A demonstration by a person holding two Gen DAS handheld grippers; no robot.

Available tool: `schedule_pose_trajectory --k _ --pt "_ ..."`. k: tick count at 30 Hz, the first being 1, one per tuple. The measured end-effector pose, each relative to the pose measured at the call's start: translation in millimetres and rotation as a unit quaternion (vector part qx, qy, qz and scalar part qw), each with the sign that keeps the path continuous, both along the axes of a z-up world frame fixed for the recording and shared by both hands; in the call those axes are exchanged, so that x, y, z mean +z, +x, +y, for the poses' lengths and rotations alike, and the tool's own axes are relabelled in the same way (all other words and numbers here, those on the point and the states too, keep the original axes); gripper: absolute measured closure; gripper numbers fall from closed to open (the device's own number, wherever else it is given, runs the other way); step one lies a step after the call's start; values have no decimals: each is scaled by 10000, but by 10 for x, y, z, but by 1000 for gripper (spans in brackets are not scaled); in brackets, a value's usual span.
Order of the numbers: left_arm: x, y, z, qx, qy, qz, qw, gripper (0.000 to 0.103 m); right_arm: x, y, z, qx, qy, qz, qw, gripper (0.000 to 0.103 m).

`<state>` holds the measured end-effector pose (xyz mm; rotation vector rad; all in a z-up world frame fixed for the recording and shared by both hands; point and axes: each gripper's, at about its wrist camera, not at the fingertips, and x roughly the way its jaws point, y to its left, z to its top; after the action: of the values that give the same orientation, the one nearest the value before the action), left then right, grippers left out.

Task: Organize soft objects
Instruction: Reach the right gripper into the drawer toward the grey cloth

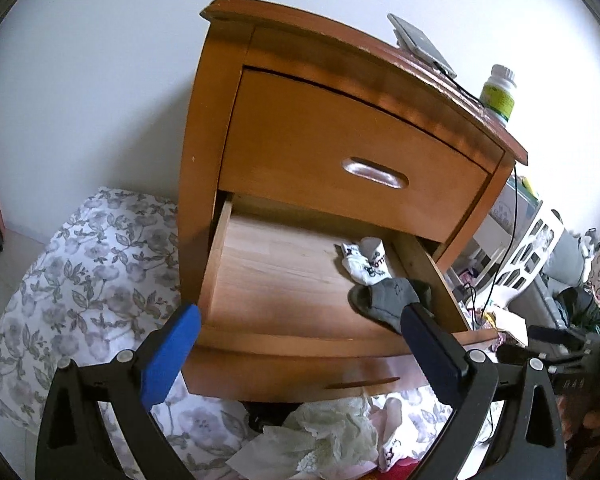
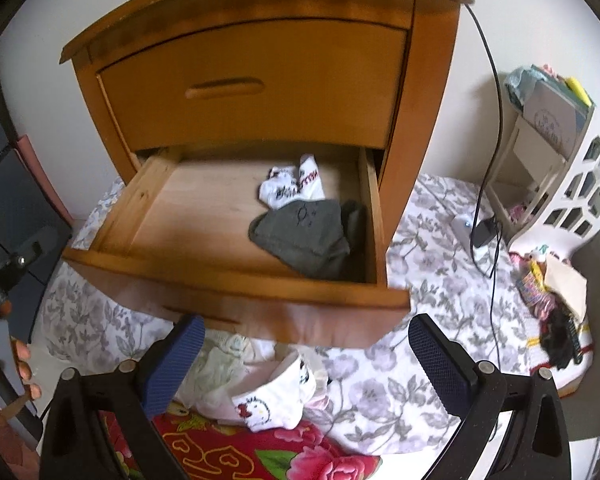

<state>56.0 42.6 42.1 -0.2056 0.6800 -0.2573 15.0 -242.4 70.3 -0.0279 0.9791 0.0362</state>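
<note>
Below the right gripper (image 2: 306, 364), whose jaws stand wide and empty, a white cartoon sock (image 2: 274, 398) lies on the floor among pale cloth, its long axis slanting up to the right between the fingers. Beyond it, the open drawer (image 2: 236, 292) already holds a grey sock (image 2: 302, 236) and a white one (image 2: 290, 186) at its right side. Left gripper (image 1: 300, 334), likewise released, faces the drawer; judged nearer the sock, the right should take it.
</note>
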Motion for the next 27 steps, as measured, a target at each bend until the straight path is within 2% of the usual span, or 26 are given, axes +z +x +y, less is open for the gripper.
schedule_pose_trajectory --k 10,14,19,23,27 --pt "22 17 127 40 -263 -339 9991 3 326 371 44 203 186 -484 9984 0" --pt "7 40 148 30 -179 -355 9992 3 380 556 44 205 276 -625 9975 0" --pt "-20 69 171 8 -179 -344 9992 3 332 781 73 161 151 -467 9987 0" --pt "-39 86 190 -10 -171 -346 9993 3 263 916 90 245 309 -387 9985 0" --pt "-61 106 177 -73 -52 -319 9995 3 138 1083 163 303 -73 -201 9993 0"
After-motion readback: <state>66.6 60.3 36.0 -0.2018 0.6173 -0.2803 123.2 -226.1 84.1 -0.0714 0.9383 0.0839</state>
